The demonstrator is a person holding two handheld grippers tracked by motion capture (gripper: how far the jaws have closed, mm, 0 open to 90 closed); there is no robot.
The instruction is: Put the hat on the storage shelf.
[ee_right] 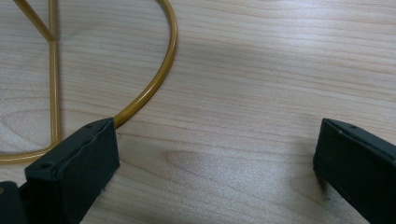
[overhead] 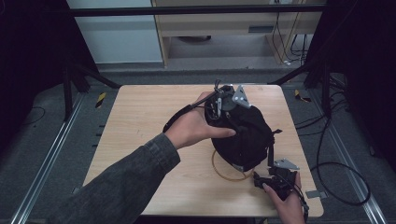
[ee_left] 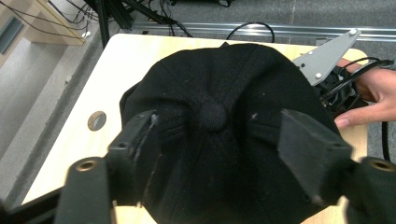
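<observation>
Since the left claw (ee_left: 217, 140) is parked right over the top of the black cap (ee_left: 224, 140), the whole next move hangs on that one lineup: the cap's crown button (ee_left: 213, 115) sits dead centre between the jaws, just ahead of the tips. Jaws are spread wide with nothing pinched, they flank the crown without pressing it.

From the high view the cap (overhead: 243, 135) sits perched on a gold wire stand (overhead: 224, 173), whose ring base lies on the table (overhead: 140, 121), and the left claw (overhead: 219, 105) is at its far side. The right claw (overhead: 273, 179) is off at the near-right corner, low by the table, also wide open and empty, with the stand's ring (ee_right: 154, 84) just past its one jaw. So I'd say left is clearly the nearer one.

Cap looks soft, dark, panelled, a bit linty on top.
</observation>
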